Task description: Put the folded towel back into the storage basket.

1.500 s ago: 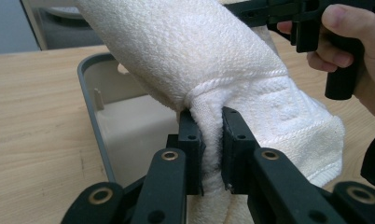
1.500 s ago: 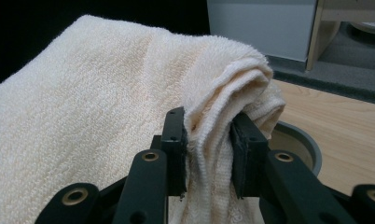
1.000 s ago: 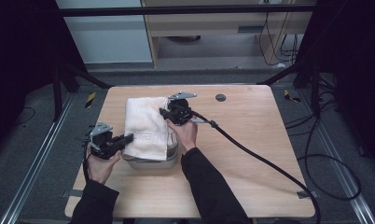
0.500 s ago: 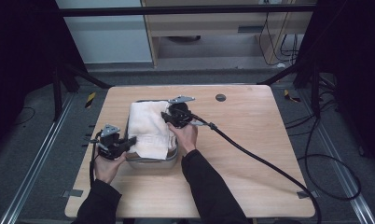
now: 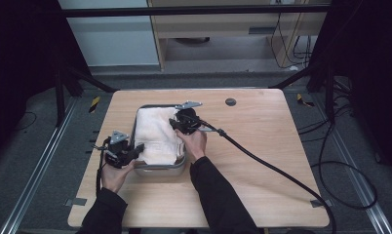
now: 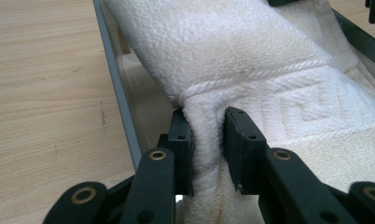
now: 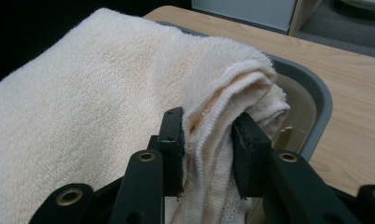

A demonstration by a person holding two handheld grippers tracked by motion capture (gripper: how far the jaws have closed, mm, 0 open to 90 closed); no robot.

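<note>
A folded white towel [image 5: 155,134] lies in a grey tray [image 5: 160,169] on the wooden table. My left gripper [image 5: 135,148] is at the towel's near left corner. In the left gripper view a fold of the towel [image 6: 251,56] is pinched between its pads [image 6: 206,126], beside the tray wall [image 6: 118,93]. Those jaws have just been opening a little, with the fold still between them. My right gripper [image 5: 177,122] is at the far right edge of the towel. It [image 7: 206,126] is shut on a bunched edge of the towel [image 7: 83,93] over the tray's rim [image 7: 311,93].
A small dark round disc [image 5: 230,102] sits on the table [image 5: 262,195] behind and to the right of the tray. The right gripper's black cable [image 5: 272,165] runs across the table to its right front corner. A cabinet stands beyond the far edge.
The towel has come down into the tray, whose rim now shows around it. My left hand sank and moved in toward the tray's near left corner. The right hand stayed nearly still.
</note>
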